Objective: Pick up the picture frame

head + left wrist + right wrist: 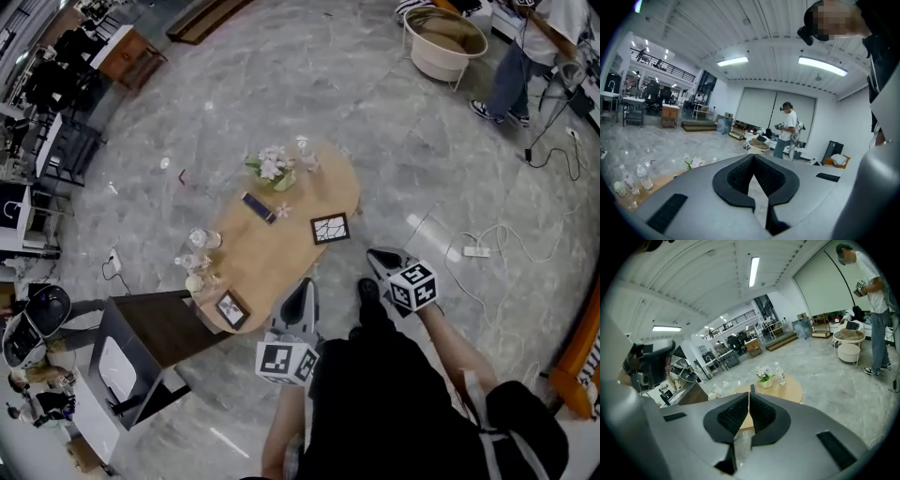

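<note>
Head view puts both my claws short of the oval counter [272, 255], so the pick-up has not begun; nothing is gripped yet. The left claw [307, 283] is clenched, its pads meeting at the tips with nothing between them, and the left gripper view confirms it. The right claw [376, 253] is clenched and empty as well.

Two frames stand on the counter. A patterned frame [330, 228] sits just ahead of my claws, roughly between the lines they point along, nearer the right claw. A smaller frame [232, 309] stands at the counter's near rim, off to the left of the left claw. I cannot tell which one the task means; I judge the patterned frame the easier reach.

Beyond both frames, farther from my claws, are flowers [272, 167] and, to the left, clear bottles [199, 246].

All the work is left: release one claw, bring it onto a frame's edge, clench on it, lift.
</note>
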